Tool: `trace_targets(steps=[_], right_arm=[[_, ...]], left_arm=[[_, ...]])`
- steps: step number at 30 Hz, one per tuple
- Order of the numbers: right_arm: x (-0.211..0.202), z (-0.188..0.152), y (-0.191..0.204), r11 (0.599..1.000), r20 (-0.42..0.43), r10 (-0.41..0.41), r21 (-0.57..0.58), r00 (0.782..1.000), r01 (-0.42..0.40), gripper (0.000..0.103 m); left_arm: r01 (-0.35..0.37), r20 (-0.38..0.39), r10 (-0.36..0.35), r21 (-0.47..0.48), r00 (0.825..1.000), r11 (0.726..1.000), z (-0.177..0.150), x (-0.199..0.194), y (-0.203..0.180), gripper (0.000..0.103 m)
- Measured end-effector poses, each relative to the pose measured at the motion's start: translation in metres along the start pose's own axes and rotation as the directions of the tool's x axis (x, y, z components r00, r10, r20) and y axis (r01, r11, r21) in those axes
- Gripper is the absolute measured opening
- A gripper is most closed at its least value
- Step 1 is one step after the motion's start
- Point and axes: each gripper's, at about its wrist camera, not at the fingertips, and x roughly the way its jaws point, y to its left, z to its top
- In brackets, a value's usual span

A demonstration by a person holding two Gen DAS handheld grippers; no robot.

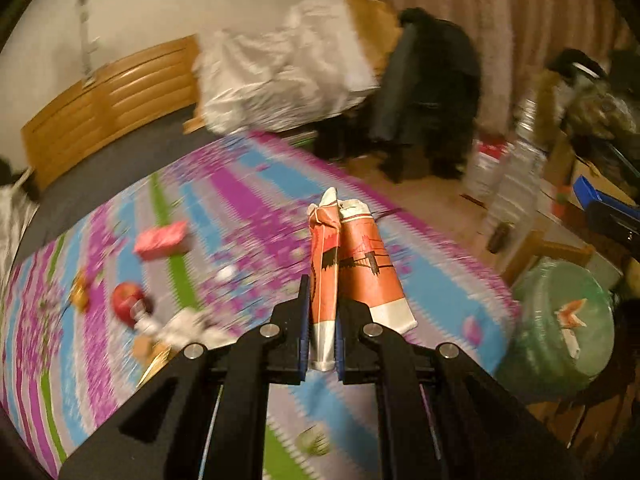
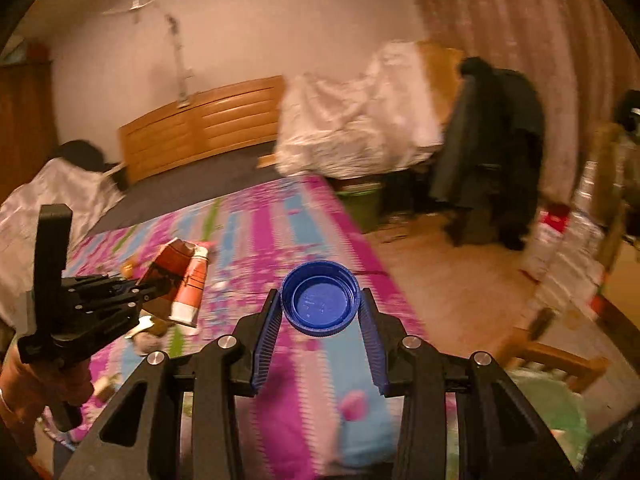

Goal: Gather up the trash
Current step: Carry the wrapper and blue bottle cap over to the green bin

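Bed (image 1: 240,208) under a striped purple, blue and green cover takes the left and middle of both views; frames are motion-blurred. On the cover in the left wrist view, from the left: red apple (image 1: 127,300), pink box (image 1: 162,240), and crumpled white scraps (image 1: 188,326) just right of the apple.

Left gripper (image 1: 322,320) is clamped tight on a flattened orange-and-white carton (image 1: 360,268). Carton is pinched near its lower end and sticks up and forward, above the cover rather than on it. In the right wrist view the same gripper (image 2: 150,288) shows at the left edge with the carton (image 2: 188,288) in its fingers; hand (image 2: 36,384) below it.

Right gripper (image 2: 320,312) grips a blue bottle cap (image 2: 320,298), open side towards the camera. Both blue pads touch the cap's rim; cap is held over the bed's right edge.

Bin (image 1: 560,332) lined with a green bag sits on the floor beside the bed, far right in the left wrist view. An orange-and-white scrap (image 1: 570,316) lies inside it.
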Motion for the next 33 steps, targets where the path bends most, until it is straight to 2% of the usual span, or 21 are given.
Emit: trace_targets(steps=[5, 9, 18, 27, 33], right_arm=[[-0.034, -0.011, -0.073, 0.989, 0.008, -0.123, 0.078, 0.992, 0.122, 0.041], [-0.06, -0.024, -0.128, 0.966, -0.006, -0.214, 0.146, 0.977, 0.213, 0.041], [-0.111, -0.064, -0.226, 0.875, -0.075, -0.413, 0.243, 0.907, 0.419, 0.041], [-0.12, -0.087, -0.248, 0.828, -0.139, -0.484, 0.248, 0.864, 0.503, 0.041], [-0.12, -0.103, -0.255, 0.821, -0.186, -0.478, 0.251, 0.858, 0.512, 0.041]], left_arm=[[0.071, 0.016, -0.073, 0.112, 0.997, 0.991, 0.024, 0.01, -0.066, 0.008], [0.124, 0.022, -0.13, 0.185, 0.991, 0.975, 0.036, 0.017, -0.113, 0.008], [0.228, -0.012, -0.237, 0.329, 0.971, 0.917, 0.044, 0.033, -0.21, 0.008], [0.297, -0.056, -0.304, 0.438, 0.951, 0.848, 0.04, 0.042, -0.287, 0.008], [0.358, -0.115, -0.347, 0.473, 0.931, 0.805, 0.032, 0.05, -0.323, 0.008]])
